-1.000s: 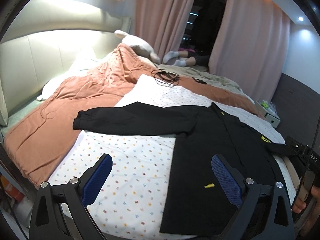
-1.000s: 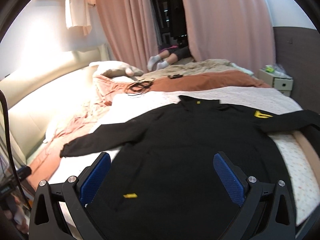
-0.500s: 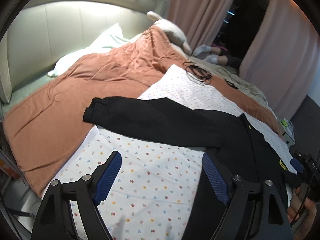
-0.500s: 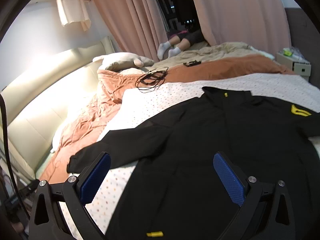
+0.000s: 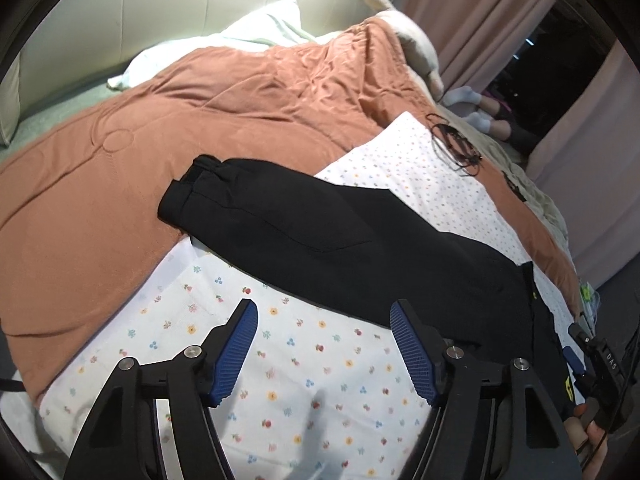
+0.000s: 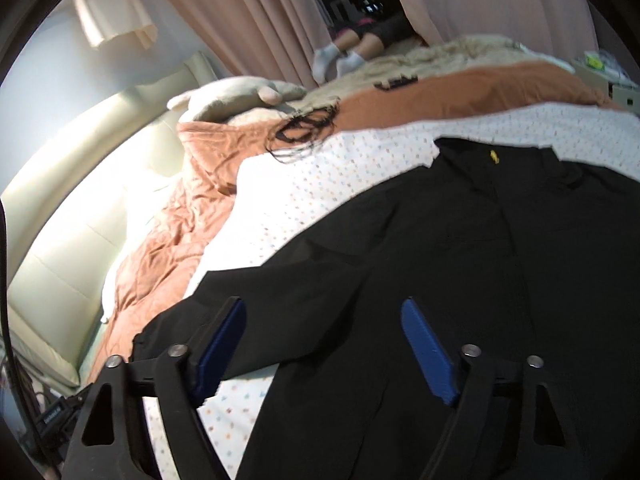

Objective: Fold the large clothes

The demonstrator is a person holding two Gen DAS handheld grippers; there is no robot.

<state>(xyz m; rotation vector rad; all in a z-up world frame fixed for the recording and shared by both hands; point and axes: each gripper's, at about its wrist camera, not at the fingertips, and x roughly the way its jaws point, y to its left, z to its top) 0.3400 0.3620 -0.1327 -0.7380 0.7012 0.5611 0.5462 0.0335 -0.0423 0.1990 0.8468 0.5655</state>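
The right hand-held gripper (image 6: 322, 312) hangs with jaws spread wide above a black jacket (image 6: 460, 264) lying flat on the floral sheet (image 6: 304, 200); an orange quilt (image 6: 176, 236) lies beyond-left.

Left tool (image 5: 322, 322) and right tool (image 6: 322, 320) both hover with jaws spread apart, gripping nothing.

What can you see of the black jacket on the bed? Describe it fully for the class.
The black jacket lies spread flat, unfolded, on the floral sheet. It looks like smooth matte fabric, with a collar bearing a small yellow mark and a centre front seam. One long sleeve stretches sideways, its gathered cuff resting on the rust-orange quilt. Neither gripper touches it.
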